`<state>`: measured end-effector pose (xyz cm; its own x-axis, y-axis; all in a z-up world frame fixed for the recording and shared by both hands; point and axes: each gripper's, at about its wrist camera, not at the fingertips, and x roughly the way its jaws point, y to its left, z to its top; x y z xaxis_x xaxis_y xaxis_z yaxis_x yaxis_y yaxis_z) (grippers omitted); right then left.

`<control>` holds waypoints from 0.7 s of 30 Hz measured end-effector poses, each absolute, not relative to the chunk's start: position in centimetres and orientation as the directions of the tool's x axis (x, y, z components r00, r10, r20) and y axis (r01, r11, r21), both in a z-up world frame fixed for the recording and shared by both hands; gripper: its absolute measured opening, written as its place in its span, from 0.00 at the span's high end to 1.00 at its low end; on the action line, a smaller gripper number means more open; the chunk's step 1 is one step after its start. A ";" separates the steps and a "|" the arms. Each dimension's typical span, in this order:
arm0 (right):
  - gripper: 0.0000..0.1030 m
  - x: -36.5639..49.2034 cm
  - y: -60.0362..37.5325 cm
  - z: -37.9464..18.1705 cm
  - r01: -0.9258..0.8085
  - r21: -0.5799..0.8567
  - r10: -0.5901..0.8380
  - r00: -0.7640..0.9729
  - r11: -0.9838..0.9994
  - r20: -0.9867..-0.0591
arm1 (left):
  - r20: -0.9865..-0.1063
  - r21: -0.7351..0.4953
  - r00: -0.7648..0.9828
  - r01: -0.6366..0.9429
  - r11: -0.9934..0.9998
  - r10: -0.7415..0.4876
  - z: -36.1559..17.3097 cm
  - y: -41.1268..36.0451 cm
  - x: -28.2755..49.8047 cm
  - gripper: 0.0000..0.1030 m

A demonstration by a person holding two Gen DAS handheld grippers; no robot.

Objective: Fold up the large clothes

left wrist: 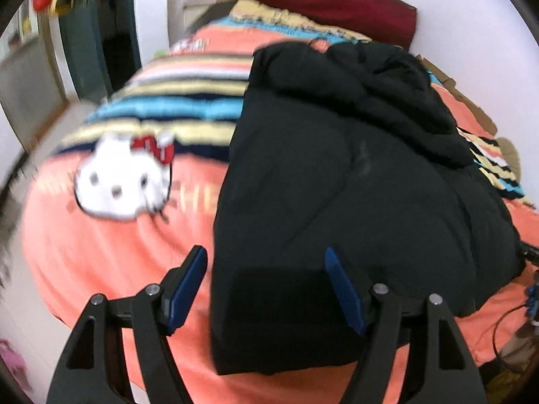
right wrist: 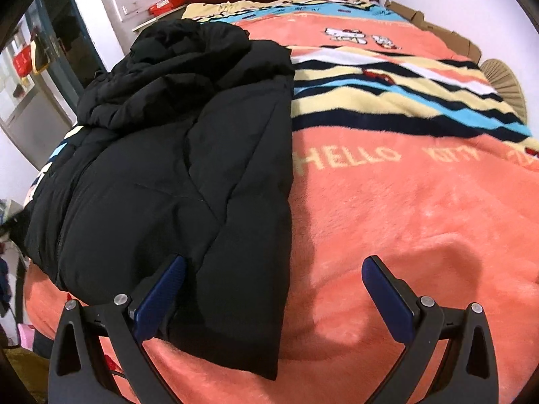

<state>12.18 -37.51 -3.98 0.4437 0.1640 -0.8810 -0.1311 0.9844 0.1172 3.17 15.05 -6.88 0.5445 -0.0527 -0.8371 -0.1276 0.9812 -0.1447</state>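
A large black padded jacket (left wrist: 353, 185) lies folded lengthwise on the bed, hood bunched at the far end. It also shows in the right wrist view (right wrist: 175, 175) on the left side. My left gripper (left wrist: 266, 252) is open and empty, hovering over the jacket's near left corner. My right gripper (right wrist: 274, 262) is open and empty, above the jacket's near right edge, its left finger (right wrist: 161, 296) over the fabric and its right finger (right wrist: 387, 299) over the blanket.
The bed is covered by an orange Hello Kitty blanket (right wrist: 421, 219) with striped bands (right wrist: 387, 101). A dark red headboard (left wrist: 330, 0) stands at the far end. Cables (left wrist: 525, 303) hang at the bed's near edge. A doorway (left wrist: 101, 43) is at far left.
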 end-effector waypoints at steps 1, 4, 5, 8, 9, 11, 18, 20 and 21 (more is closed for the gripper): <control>0.01 12.3 -37.5 -4.2 -0.138 0.132 0.179 0.433 0.982 -0.883 | -0.842 -0.190 0.530 -0.120 0.974 -0.099 -7.7 15.7 3.1 0.31; 0.01 12.7 -37.2 -5.1 -0.163 0.170 0.222 0.392 0.972 -0.893 | -0.832 -0.313 0.513 -0.120 0.942 -0.212 -9.4 17.1 3.1 0.31; 0.01 12.7 -37.1 -5.5 -0.170 0.185 0.237 0.376 0.968 -0.896 | -0.828 -0.335 0.511 -0.119 0.935 -0.232 -9.6 17.3 3.1 0.31; 0.01 12.7 -36.7 -6.3 -0.189 0.228 0.281 0.338 0.955 -0.898 | -0.796 -0.458 0.501 -0.132 0.879 -0.339 -11.0 18.4 3.1 0.31; 0.01 12.7 -36.6 -6.6 -0.191 0.238 0.290 0.328 0.952 -0.899 | -0.789 -0.483 0.495 -0.134 0.865 -0.363 -11.2 18.6 3.1 0.31; 0.01 12.7 -36.6 -7.0 -0.183 0.261 0.308 0.313 0.948 -0.898 | -0.774 -0.532 0.483 -0.144 0.835 -0.409 -12.0 18.8 3.1 0.31; 0.18 12.6 -37.1 -7.1 -0.143 0.348 0.376 0.295 0.926 -0.878 | -0.724 -0.629 0.459 -0.133 0.766 -0.514 -12.2 17.7 2.6 0.33; 0.31 12.4 -37.3 -7.1 -0.139 0.387 0.411 0.285 0.912 -0.866 | -0.725 -0.625 0.452 -0.115 0.772 -0.520 -11.8 16.9 2.6 0.34; 0.41 12.4 -37.4 -7.1 -0.138 0.405 0.428 0.278 0.904 -0.860 | -0.727 -0.622 0.448 -0.108 0.775 -0.521 -11.7 16.5 2.6 0.37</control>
<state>12.38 -37.36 -7.06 0.2781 0.4275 -0.8602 -0.1378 0.9040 0.4048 2.57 16.49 -11.70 0.4476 -0.5212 -0.7266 -0.1076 0.7753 -0.6224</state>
